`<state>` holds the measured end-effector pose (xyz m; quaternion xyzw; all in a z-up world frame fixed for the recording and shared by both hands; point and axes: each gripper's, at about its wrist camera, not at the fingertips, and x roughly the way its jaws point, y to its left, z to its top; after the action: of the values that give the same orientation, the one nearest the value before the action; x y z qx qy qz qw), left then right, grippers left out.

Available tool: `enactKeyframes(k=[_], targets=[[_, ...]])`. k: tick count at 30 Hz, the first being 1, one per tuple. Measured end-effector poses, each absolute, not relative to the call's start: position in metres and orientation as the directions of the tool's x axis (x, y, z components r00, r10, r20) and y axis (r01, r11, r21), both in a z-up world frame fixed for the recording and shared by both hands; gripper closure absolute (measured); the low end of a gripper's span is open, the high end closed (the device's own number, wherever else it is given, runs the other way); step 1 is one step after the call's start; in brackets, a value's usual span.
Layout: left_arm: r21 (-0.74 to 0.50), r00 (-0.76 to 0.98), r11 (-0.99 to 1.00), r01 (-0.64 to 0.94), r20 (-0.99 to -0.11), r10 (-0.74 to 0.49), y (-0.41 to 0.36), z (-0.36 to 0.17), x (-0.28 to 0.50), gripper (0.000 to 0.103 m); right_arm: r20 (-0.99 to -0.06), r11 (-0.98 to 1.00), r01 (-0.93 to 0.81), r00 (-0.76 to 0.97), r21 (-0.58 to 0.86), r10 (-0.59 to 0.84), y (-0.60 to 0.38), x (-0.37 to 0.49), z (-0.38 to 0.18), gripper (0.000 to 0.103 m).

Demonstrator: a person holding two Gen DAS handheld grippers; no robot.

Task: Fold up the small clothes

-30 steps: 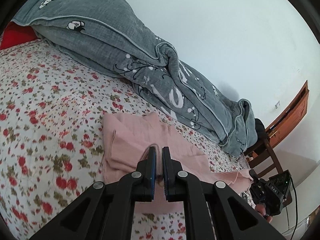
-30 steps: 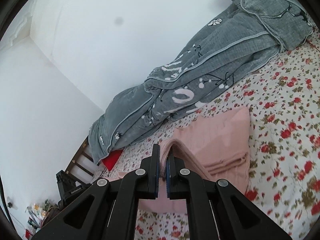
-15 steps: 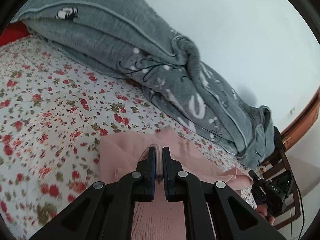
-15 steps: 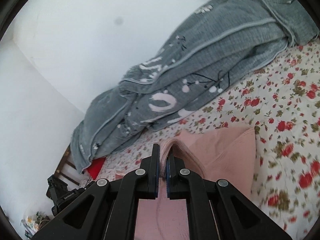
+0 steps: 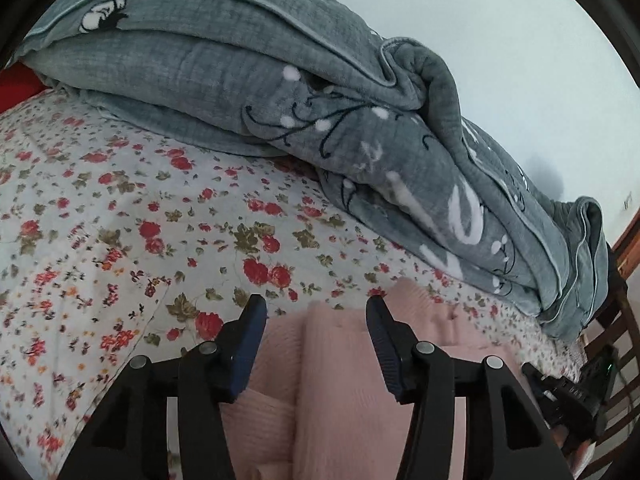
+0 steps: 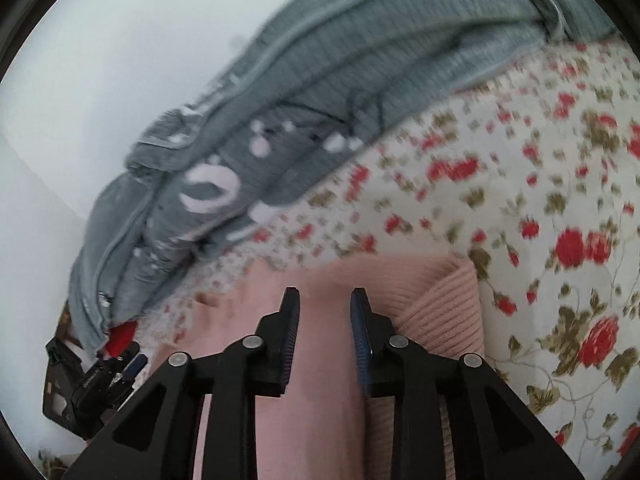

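Bed sheet (image 5: pixel 120 216): white cotton printed with red flowers and olive leaves, spread flat; fills the left and middle of the left wrist view and the right side of the right wrist view (image 6: pixel 560 208).

Left gripper (image 5: pixel 316 316): black frame, blue pads, jaws wide apart with nothing between them; it hovers over the near part of the garment.

Pink knit garment (image 5: pixel 344 392): ribbed, folded into layers, lying on the sheet directly under both grippers; a raised fold runs lengthwise between the left jaws. In the right wrist view (image 6: pixel 448 308) its ribbed corner lies just right of the jaws.

Grey blanket (image 5: pixel 280 92): thick, piped edge, white and black floral print, bundled along the wall behind the garment (apart from it, a strip of sheet between).

Right gripper (image 6: pixel 325 300): same build, jaws apart and holding nothing, poised over the garment. The view is motion-blurred.

Wooden chair (image 5: pixel 616 320): at the far right edge, partly seen.
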<state>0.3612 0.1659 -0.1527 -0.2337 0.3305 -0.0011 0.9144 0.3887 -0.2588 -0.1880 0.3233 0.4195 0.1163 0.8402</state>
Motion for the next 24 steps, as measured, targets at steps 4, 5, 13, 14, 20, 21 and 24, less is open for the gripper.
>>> enactKeyframes(k=[4, 5, 13, 14, 20, 21, 24], targets=[[-0.468, 0.749, 0.874, -0.133, -0.625, -0.221, 0.168, -0.174, 0.369, 0.053, -0.665, 0.818, 0.076, 0.627, 0.57, 0.406, -0.249, 0.388, -0.187, 0.076], [-0.472, 0.751, 0.873, -0.121, -0.619, -0.231, 0.168, -0.174, 0.37, 0.053, -0.685, 0.841, 0.075, 0.62, 0.536, 0.382, -0.244, 0.389, -0.187, 0.076], [-0.409, 0.758, 0.907, -0.106, -0.623, -0.192, 0.156, -0.172, 0.37, 0.049, -0.722, 0.898, 0.059, 0.619, 0.436, 0.31, -0.232, 0.385, -0.185, 0.076], [-0.398, 0.76, 0.911, -0.105, -0.623, -0.184, 0.155, -0.171, 0.37, 0.048, -0.722, 0.9, 0.057, 0.619, 0.433, 0.308, -0.231, 0.386, -0.185, 0.076], [-0.358, 0.771, 0.928, -0.102, -0.618, -0.154, 0.15, -0.168, 0.367, 0.046, -0.715, 0.908, 0.03, 0.628, 0.418, 0.308, -0.226, 0.384, -0.181, 0.072], [-0.355, 0.772, 0.929, -0.102, -0.617, -0.151, 0.149, -0.168, 0.367, 0.046, -0.713, 0.909, 0.026, 0.63, 0.415, 0.307, -0.226, 0.383, -0.18, 0.072], [-0.347, 0.775, 0.933, -0.1, -0.615, -0.145, 0.148, -0.167, 0.366, 0.045, -0.709, 0.913, 0.018, 0.637, 0.407, 0.303, -0.224, 0.381, -0.178, 0.071]])
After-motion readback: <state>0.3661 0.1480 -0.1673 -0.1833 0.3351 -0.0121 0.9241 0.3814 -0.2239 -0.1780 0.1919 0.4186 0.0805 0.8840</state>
